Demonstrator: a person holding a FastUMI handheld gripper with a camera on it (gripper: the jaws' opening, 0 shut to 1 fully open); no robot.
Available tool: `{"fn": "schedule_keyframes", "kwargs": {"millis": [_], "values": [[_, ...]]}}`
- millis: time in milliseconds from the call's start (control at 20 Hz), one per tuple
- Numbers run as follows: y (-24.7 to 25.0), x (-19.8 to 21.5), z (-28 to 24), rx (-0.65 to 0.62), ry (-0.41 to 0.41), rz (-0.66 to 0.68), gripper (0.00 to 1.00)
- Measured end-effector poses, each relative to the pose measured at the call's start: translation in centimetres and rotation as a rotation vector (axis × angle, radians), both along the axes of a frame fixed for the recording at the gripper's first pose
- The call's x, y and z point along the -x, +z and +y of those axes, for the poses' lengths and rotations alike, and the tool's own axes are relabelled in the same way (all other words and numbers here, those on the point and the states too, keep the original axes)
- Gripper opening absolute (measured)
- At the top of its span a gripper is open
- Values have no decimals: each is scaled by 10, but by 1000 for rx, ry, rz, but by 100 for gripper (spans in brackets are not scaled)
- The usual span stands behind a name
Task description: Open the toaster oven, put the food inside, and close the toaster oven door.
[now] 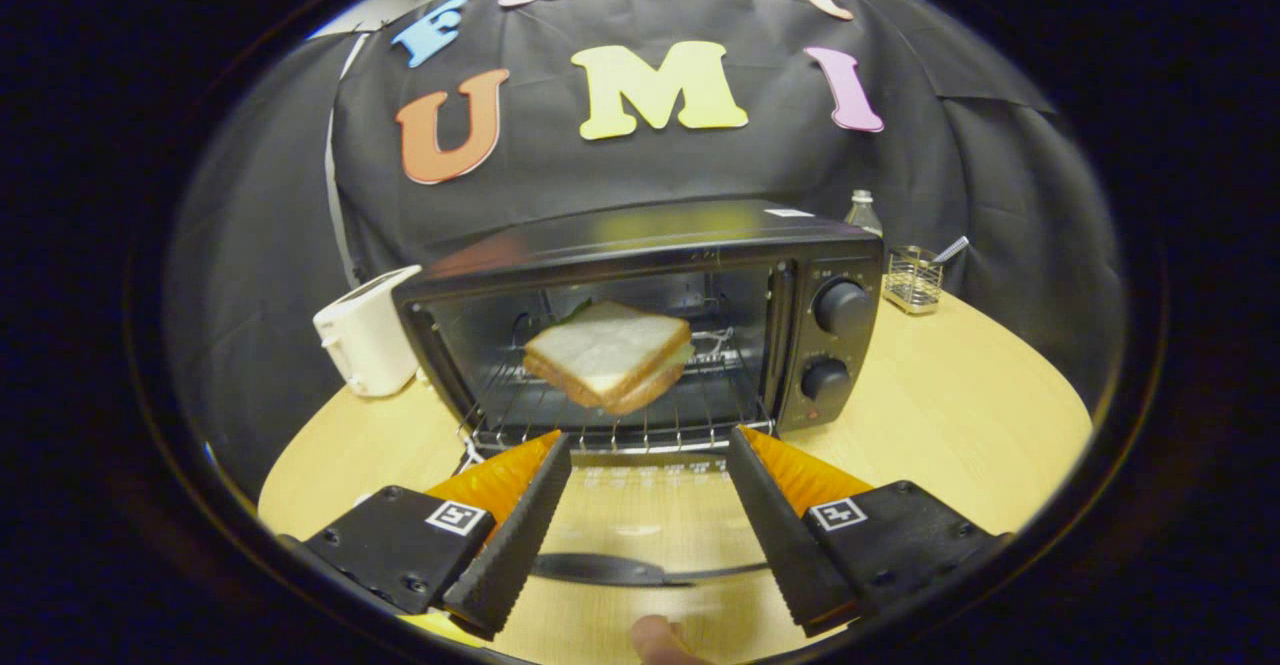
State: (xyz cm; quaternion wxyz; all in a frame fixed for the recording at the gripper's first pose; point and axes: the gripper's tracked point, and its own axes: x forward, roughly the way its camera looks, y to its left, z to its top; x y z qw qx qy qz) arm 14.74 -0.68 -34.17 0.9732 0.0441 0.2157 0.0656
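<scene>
The jaws (648, 445) stand wide apart and hold nothing, both fingers (515, 530) splayed out over the lowered oven door (640, 505), whose glass lies flat between them with its dark handle (610, 570) nearest the camera. Just beyond the fingertips sits the toaster oven (650, 315), a black box on the pale wooden tabletop (960, 415), mouth open, wire rack (620, 415) showing across the cavity. And there is the sandwich (610, 355): white bread, a browner layer under it, a bit of green at its back edge, lying tilted on the rack inside the oven, a little left of the middle of the opening and well clear of both fingers. Two round knobs (842, 307) stack up on the oven's right-hand panel. Left of the oven, close beside it, stands a white toaster (368, 335). Behind the oven's right corner a clear bottle (863, 211) pokes up, and next to that, near the far rim of the tabletop, a small wire basket (913, 280) with something slim leaning out of it. A fingertip (660, 640) of the person's hand peeks in below, between the two fingers.
</scene>
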Motion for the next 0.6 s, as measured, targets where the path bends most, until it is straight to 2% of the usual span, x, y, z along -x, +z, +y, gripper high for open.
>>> {"fn": "schedule_keyframes", "kwargs": {"millis": [50, 250, 400, 600], "values": [[-1, 13, 5, 22, 17, -5, 100], [-9, 51, 5, 133, -10, -79, 100], [-34, 70, 8, 174, -15, -27, 100], [-71, 87, 12, 148, -40, 71, 100]]}}
